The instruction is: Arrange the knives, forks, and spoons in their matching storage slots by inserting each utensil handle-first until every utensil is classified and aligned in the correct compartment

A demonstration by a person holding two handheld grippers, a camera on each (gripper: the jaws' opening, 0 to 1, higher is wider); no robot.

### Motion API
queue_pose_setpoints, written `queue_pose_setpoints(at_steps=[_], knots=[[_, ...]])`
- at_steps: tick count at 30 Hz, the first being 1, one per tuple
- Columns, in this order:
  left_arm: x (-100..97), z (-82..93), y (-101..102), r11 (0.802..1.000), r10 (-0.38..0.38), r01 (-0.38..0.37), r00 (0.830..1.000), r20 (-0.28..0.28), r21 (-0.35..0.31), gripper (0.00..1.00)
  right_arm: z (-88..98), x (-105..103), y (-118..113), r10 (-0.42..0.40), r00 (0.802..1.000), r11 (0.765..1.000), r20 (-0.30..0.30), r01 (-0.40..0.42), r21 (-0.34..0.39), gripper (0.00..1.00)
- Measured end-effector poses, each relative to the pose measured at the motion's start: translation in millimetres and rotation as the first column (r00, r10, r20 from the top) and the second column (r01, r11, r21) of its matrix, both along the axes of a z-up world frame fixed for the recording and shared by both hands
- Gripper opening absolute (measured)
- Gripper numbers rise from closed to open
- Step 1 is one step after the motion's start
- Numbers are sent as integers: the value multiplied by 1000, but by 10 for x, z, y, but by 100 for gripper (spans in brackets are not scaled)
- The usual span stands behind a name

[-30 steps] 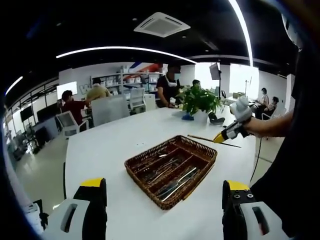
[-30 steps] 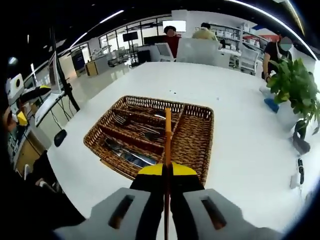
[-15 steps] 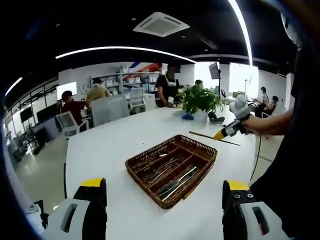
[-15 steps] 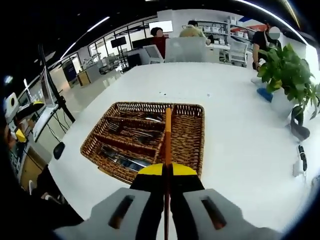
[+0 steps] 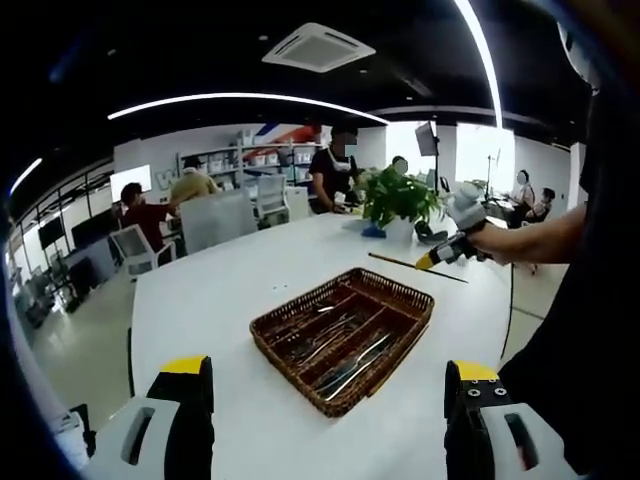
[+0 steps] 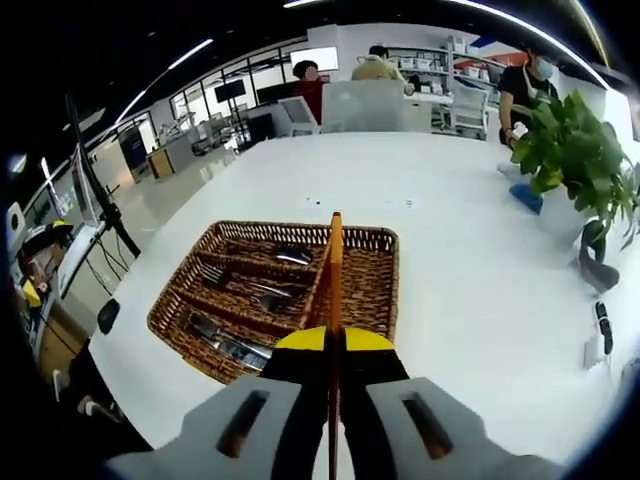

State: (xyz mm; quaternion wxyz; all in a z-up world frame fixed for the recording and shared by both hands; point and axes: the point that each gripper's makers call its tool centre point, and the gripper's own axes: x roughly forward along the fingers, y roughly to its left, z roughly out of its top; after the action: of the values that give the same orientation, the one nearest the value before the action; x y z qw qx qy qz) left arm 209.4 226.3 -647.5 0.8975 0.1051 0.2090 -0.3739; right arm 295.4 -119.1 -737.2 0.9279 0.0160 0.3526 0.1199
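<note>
carry step, judged: the right tool (image 6: 335, 345), jaws closed on one thin orange-brown stick (image 6: 336, 270), holds it in the air above the wicker tray (image 6: 385, 285), which sits on the white bench (image 5: 220, 290) at about 12 o'clock of the left tool (image 5: 325, 400). the left tool's jaws stand apart and empty, low over the bench edge. next move likely calls for lowering the stick end-first into the tray's long right-hand slot — aligned with the dividers. counted: one tray, one stick held; the metal utensils in the slots are too blurred to count.
</note>
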Motion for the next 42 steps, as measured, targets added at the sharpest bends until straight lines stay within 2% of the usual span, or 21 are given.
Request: queue_pose_setpoints(at_steps=[4, 15, 21, 33, 42], knots=[[18, 12, 63, 1000, 11, -11, 1000, 1, -1, 100, 31, 122, -25, -1, 1000, 1000, 9, 1, -4, 0], [-30, 52, 25, 1000, 27, -27, 1000, -3, -1, 100, 112, 498, 28, -4, 999, 1000, 41, 4, -2, 0], [-40, 56, 91, 999, 37, -37, 999, -2, 0, 100, 117, 709, 8, -24, 998, 1000, 55, 23, 7, 0], [-17, 19, 188, 998, 57, -57, 998, -8, 2, 100, 15, 785, 28, -45, 998, 999, 47, 44, 19, 0], [-18, -5, 211, 998, 60, -60, 998, -11, 11, 100, -245, 742, 48, -54, 998, 999, 28, 54, 6, 0]])
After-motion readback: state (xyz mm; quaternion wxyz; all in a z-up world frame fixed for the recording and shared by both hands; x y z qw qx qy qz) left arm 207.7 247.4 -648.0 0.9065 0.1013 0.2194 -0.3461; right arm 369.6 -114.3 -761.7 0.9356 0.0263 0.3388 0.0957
